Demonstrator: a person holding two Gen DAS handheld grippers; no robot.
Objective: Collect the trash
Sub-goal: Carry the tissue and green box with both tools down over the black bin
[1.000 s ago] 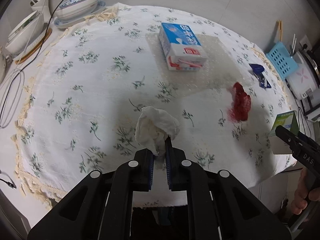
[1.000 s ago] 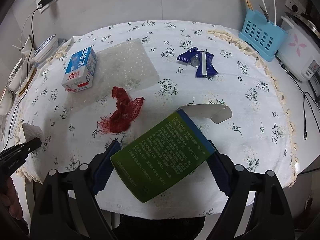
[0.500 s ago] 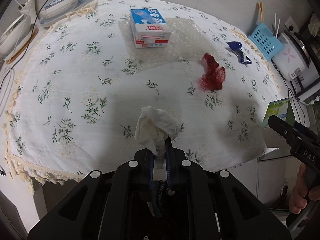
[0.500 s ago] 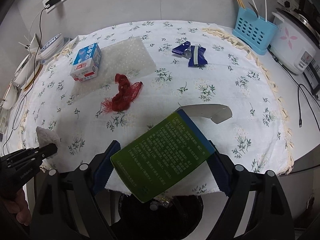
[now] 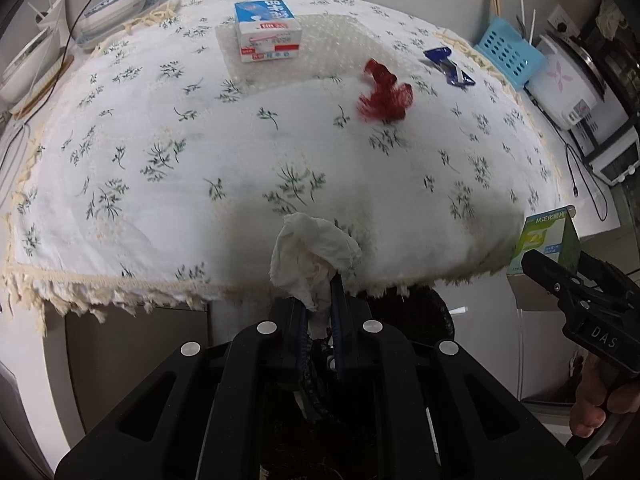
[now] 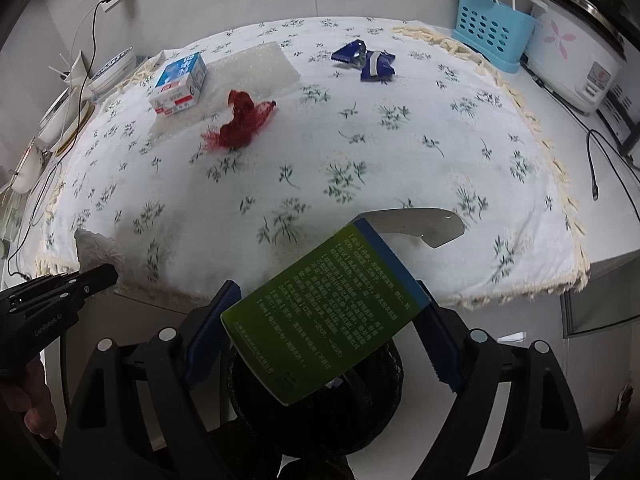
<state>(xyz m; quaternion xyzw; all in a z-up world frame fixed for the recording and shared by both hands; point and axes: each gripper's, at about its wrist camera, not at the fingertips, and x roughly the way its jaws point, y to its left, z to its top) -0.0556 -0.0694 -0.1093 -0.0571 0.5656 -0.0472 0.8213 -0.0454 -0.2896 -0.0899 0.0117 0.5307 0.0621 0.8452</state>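
My left gripper (image 5: 320, 308) is shut on a crumpled white tissue (image 5: 312, 256), held off the table's front edge above a dark bin (image 5: 424, 312). My right gripper (image 6: 324, 320) is shut on a green carton (image 6: 324, 312) with an open flap, held over the dark bin (image 6: 372, 400). The carton also shows in the left wrist view (image 5: 548, 240). On the floral tablecloth (image 6: 360, 168) lie a red net (image 6: 240, 120), a blue-and-white box (image 6: 180, 80) and a blue wrapper (image 6: 368, 60).
A bubble-wrap sheet (image 6: 256, 68) lies under the box. A blue utensil basket (image 6: 492, 32) and a rice cooker (image 6: 580, 48) stand at the back right. Bowls and cables (image 5: 60, 40) sit at the left edge.
Both grippers have pulled back off the table's front edge with the tissue and the carton. The dark bin has come into view beneath them.
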